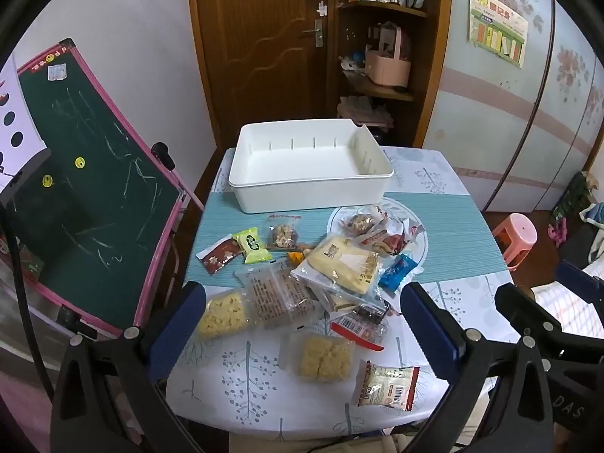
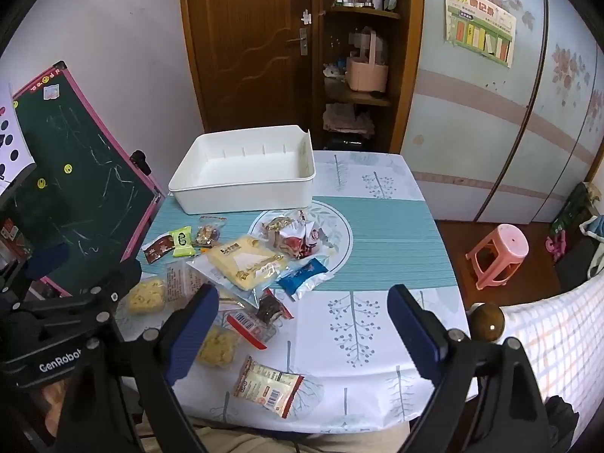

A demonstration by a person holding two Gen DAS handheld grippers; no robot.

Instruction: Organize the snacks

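Snacks (image 1: 302, 283) lie heaped mid-frame in the left wrist view, straight ahead of the left claw (image 1: 302, 313); in the right wrist view they sit left of the right claw (image 2: 302, 321), so the left looks nearer. Both claws gape wide, empty. Empty white bin (image 1: 309, 188) waits beyond, upper centre. Packets: clear, yellow, blue, crinkly.

A brown door (image 1: 260, 37) stands shut in a white wall (image 1: 124, 37), with open shelves (image 1: 381, 49) just beside it — cluttered, a pink basket (image 1: 387, 64) among the things. A pale wardrobe (image 2: 490, 120) with floral panels carries a poster (image 2: 479, 34). Left, a pink-framed chalkboard (image 1: 90, 188) leans; right, a pink stool (image 2: 498, 256) on the dark wood floor (image 2: 453, 241).
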